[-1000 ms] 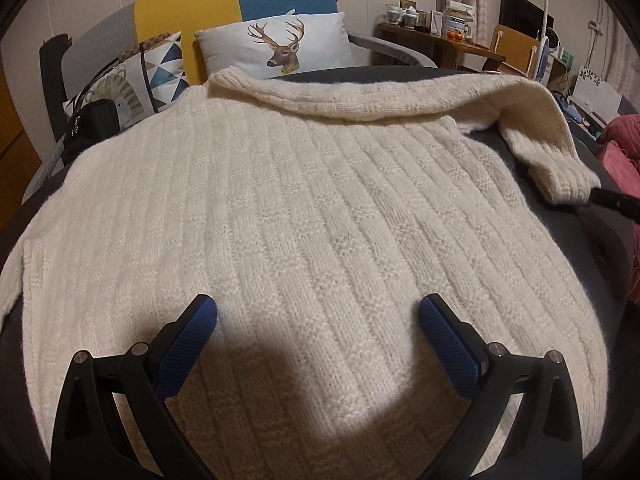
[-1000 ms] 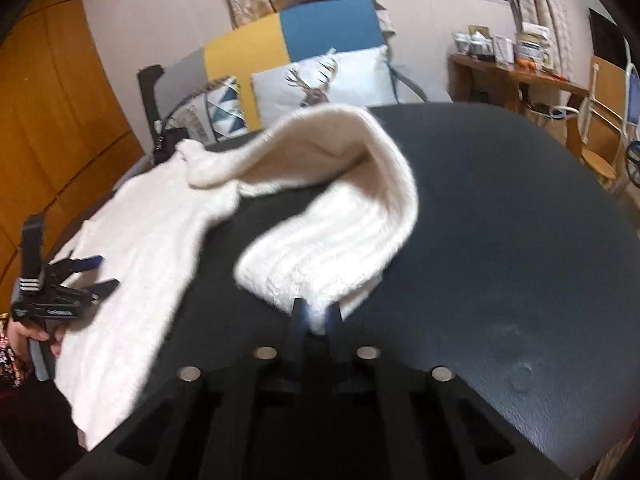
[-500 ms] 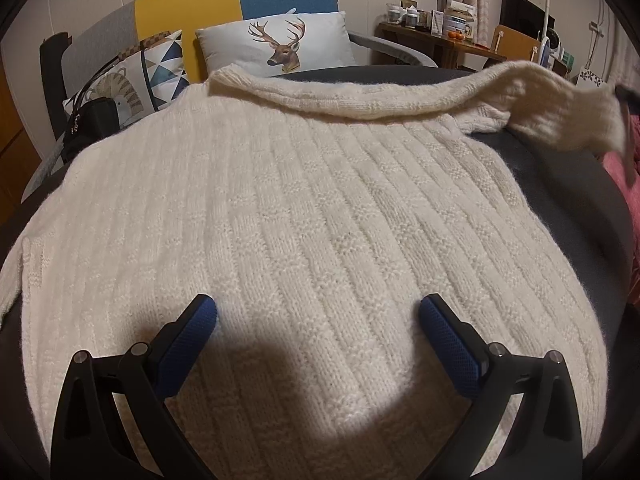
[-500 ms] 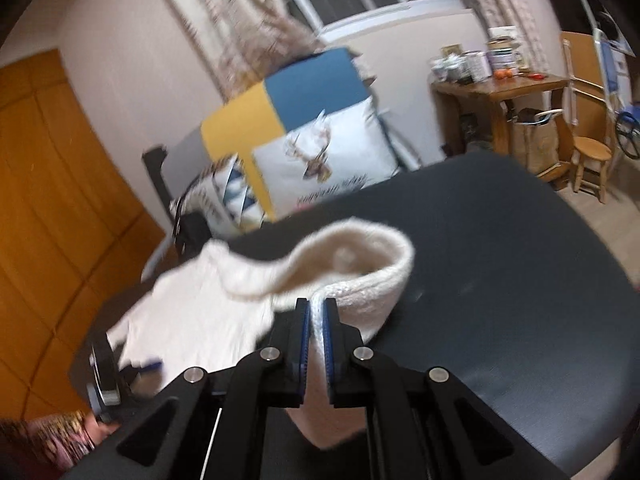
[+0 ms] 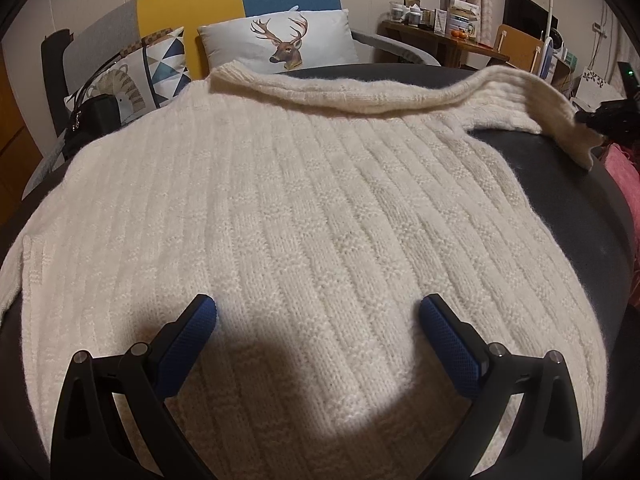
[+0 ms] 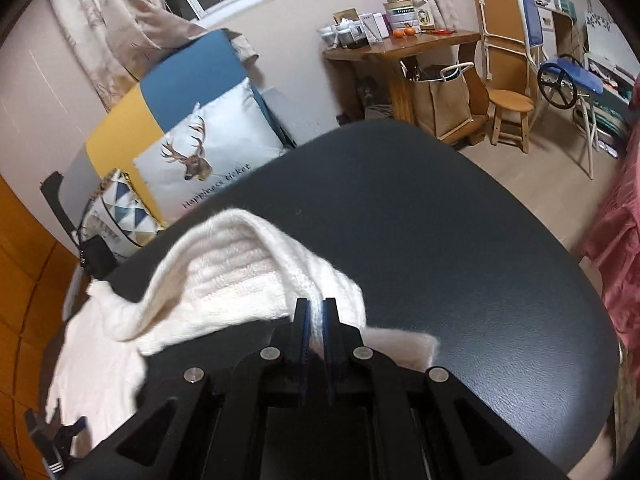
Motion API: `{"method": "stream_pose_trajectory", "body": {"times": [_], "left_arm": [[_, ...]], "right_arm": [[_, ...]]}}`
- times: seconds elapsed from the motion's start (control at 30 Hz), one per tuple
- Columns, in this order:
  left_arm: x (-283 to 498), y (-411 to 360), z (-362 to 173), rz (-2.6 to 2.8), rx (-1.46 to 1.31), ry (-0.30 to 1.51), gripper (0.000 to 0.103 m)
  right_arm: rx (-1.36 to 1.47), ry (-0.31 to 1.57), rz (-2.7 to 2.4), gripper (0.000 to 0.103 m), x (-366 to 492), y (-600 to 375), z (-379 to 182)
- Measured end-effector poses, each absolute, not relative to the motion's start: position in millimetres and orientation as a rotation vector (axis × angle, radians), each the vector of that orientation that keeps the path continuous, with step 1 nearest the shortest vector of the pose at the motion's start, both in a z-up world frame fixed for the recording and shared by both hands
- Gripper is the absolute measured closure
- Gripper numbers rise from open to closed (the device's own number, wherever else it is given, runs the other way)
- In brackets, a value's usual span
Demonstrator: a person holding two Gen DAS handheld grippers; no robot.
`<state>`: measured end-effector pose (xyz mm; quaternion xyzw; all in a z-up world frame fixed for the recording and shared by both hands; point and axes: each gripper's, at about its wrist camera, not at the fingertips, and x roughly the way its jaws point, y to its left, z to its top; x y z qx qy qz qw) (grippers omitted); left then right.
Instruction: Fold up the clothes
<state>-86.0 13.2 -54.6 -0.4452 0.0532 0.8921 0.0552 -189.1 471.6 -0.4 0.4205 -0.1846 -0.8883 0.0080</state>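
The left gripper (image 5: 318, 316) hovers with its blue pads spread wide over the lower body of the cream knit sweater (image 5: 280, 216), gripping nothing and sitting where it did a second ago. The sweater lies flat across the dark counter (image 5: 576, 208), its collar toward the far edge. What differs is the right sleeve (image 5: 532, 108): earlier its cuff lay on the counter, and now it is lifted clear and drawn out toward the right edge of the left wrist view. There the right gripper (image 6: 315, 308) has its pads pinched narrow on the cuff, knit showing between them, and its view has rolled and swung toward the room. Behind the counter stand a black handbag (image 5: 94, 120), a triangle-patterned cushion (image 5: 160, 68) and a deer cushion (image 5: 280, 44). Farther right are a cluttered wooden table (image 6: 404, 46) and a small wooden chair (image 6: 510, 104). Nothing lies on the sweater's body.
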Motion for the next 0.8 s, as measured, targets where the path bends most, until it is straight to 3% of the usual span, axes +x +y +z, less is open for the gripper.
{"method": "stream_pose_trajectory", "body": {"times": [0.23, 0.33, 0.37, 0.43, 0.63, 0.8], "left_arm": [[-85.1, 12.3, -55.0, 2.708, -1.345, 0.157, 0.0], [-84.9, 12.1, -55.1, 2.708, -1.343, 0.157, 0.0], [-85.0, 11.8, -55.0, 2.707, -1.343, 0.156, 0.0], [-85.0, 11.3, -54.7, 2.707, -1.342, 0.155, 0.0], [-84.4, 11.4, -53.8, 2.709, -1.34, 0.157, 0.0], [-81.7, 15.4, -47.7, 2.721, -1.365, 0.209, 0.0]], "right_arm": [[1.398, -0.502, -2.85, 0.098, -214.8, 468.3, -21.3], [1.485, -0.487, -2.851, 0.091, -229.1, 473.1, -29.3], [1.514, -0.476, -2.874, 0.083, -231.8, 476.7, -27.7], [1.568, -0.45, -2.93, 0.082, -236.7, 484.3, -23.5], [1.237, -0.49, -3.048, 0.082, -193.8, 498.1, 23.4], [1.325, -0.334, -2.905, 0.082, -179.0, 468.8, 0.8]]}}
